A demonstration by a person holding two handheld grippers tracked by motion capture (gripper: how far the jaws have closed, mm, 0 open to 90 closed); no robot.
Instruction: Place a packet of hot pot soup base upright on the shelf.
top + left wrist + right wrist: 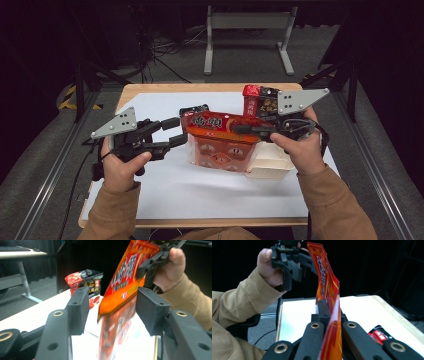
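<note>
High view, left gripper (176, 133): its jaws stand apart at the left end of the red bag (220, 135); they do not press on it.
High view, right gripper (240, 129): its jaws are closed on the right top edge of the red bag and hold it above the desk (165, 195).
High view, red bag: it hangs between the two grippers, over a white tray (270, 167) that lies under the right gripper.
High view, other packs: a dark pack (261, 102) stands just behind the right gripper; a small black pack (194, 109) lies behind the red bag.
Left gripper view, left gripper (111, 307): the pads are open, and the edge of the red bag (122, 287) hangs between them without touching that I can see.
Left gripper view, right gripper (146, 267): it clamps the bag higher up, beyond the left gripper.
Left gripper view, dark pack (86, 281): it stands on the desk, beyond the left jaw.
Right gripper view, right gripper (330, 312): the jaws are pressed together on the red bag (327, 282), which rises edge-on from between them.
Right gripper view, left gripper (298, 263): it is at the far top end of the bag; a black and red pack (378, 335) lies on the desk to the right of the jaws.
</note>
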